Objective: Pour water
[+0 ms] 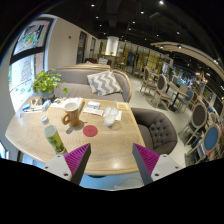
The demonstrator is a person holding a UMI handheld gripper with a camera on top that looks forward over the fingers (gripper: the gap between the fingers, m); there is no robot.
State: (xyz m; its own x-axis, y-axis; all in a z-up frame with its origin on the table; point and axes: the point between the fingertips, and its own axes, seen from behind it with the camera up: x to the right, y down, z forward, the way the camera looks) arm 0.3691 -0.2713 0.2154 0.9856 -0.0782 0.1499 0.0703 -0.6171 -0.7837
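Gripper (112, 160) hovering over wooden table (110, 150).
Fingers gaping wide, holding nothing; pitcher (71, 114) standing beyond them.

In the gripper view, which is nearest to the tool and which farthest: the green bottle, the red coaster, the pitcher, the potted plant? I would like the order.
From the tool, open and empty:
1. Green bottle, just ahead of the left finger.
2. Red coaster, ahead at table centre.
3. Pitcher, just beyond the coaster, leftward.
4. Potted plant, at the table's far left end.
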